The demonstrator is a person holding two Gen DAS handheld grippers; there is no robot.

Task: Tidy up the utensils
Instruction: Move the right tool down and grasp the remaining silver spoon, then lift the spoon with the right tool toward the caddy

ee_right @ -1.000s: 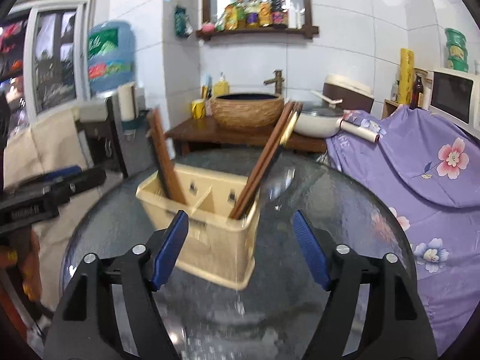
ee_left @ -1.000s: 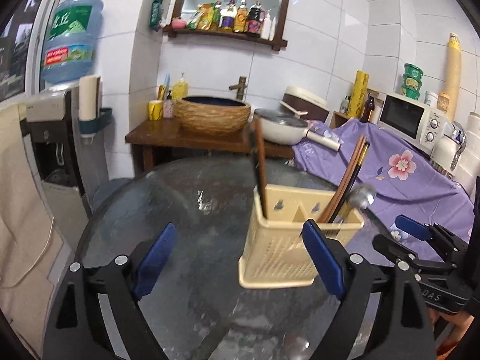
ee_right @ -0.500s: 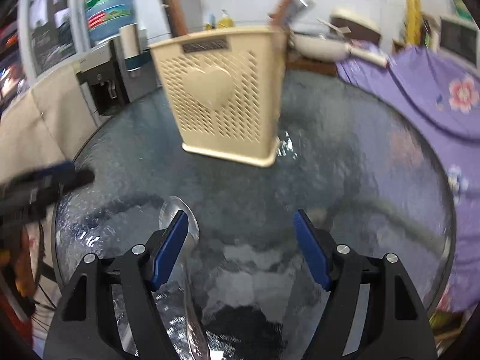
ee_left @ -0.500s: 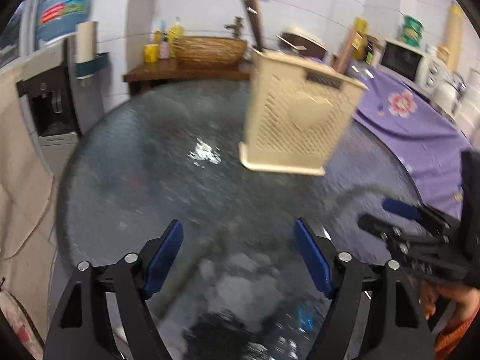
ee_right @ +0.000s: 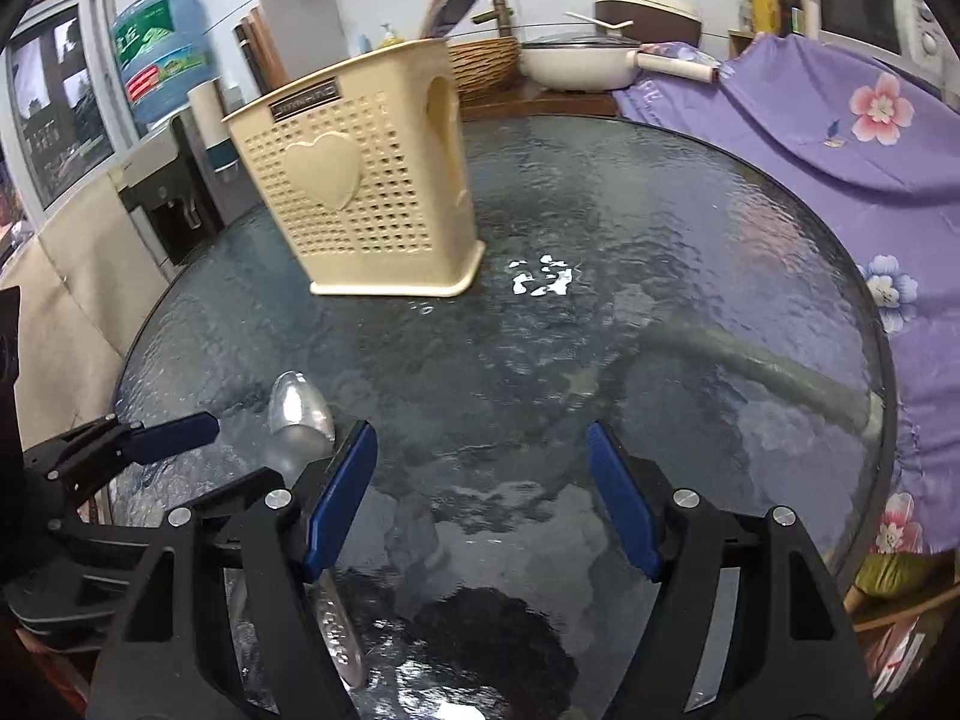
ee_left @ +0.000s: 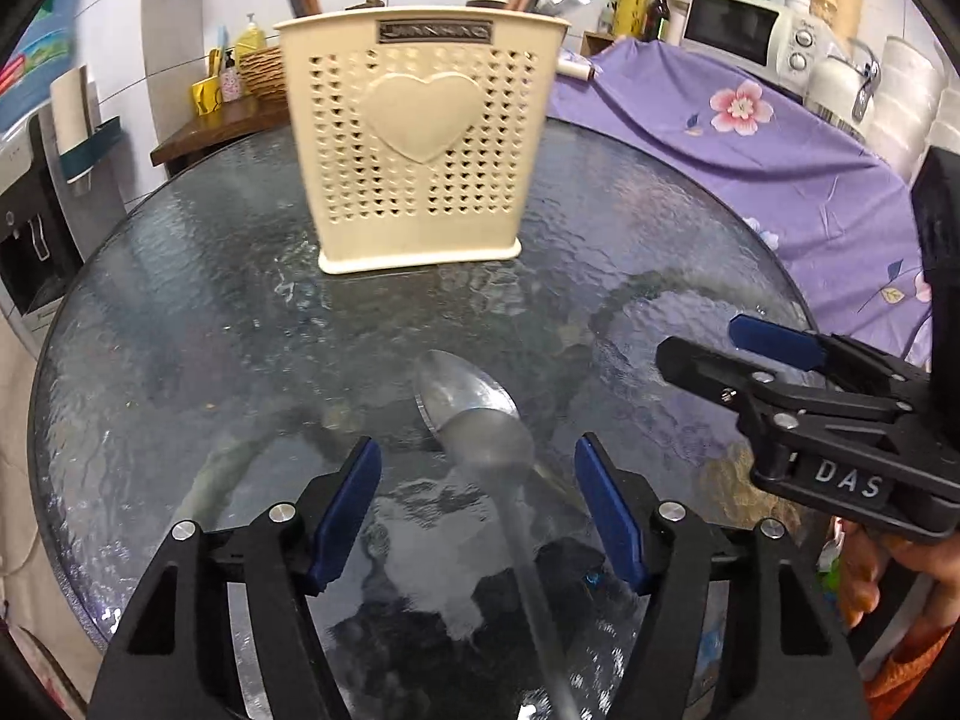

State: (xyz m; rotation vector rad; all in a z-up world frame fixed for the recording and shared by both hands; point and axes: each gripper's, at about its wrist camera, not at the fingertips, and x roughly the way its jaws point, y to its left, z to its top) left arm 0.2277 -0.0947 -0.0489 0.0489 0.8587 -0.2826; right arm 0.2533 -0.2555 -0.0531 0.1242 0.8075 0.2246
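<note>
A metal spoon (ee_left: 480,426) lies on the round glass table (ee_left: 180,312), bowl pointing toward a cream utensil holder (ee_left: 420,138) that stands upright with chopsticks and a spoon in it. My left gripper (ee_left: 478,480) hovers low over the spoon. Its jaws are closing, with the spoon's neck between them, pads clear of it. In the right wrist view the same spoon (ee_right: 300,414) lies left of my right gripper (ee_right: 480,486), which is open over bare glass with nothing between its fingers. The holder (ee_right: 360,180) stands beyond. The left gripper (ee_right: 174,432) shows at the left edge.
A purple flowered cloth (ee_left: 750,144) covers the counter to the right, with a microwave (ee_left: 750,30) on it. A water dispenser (ee_right: 162,60) stands to the left. A wooden stand with a basin (ee_right: 486,60) and a pan (ee_right: 576,69) sits behind the table.
Both grippers have dropped toward the table and tilted down. The spoon has come into view between the left jaws, which have narrowed. The holder now sits farther up the frames.
</note>
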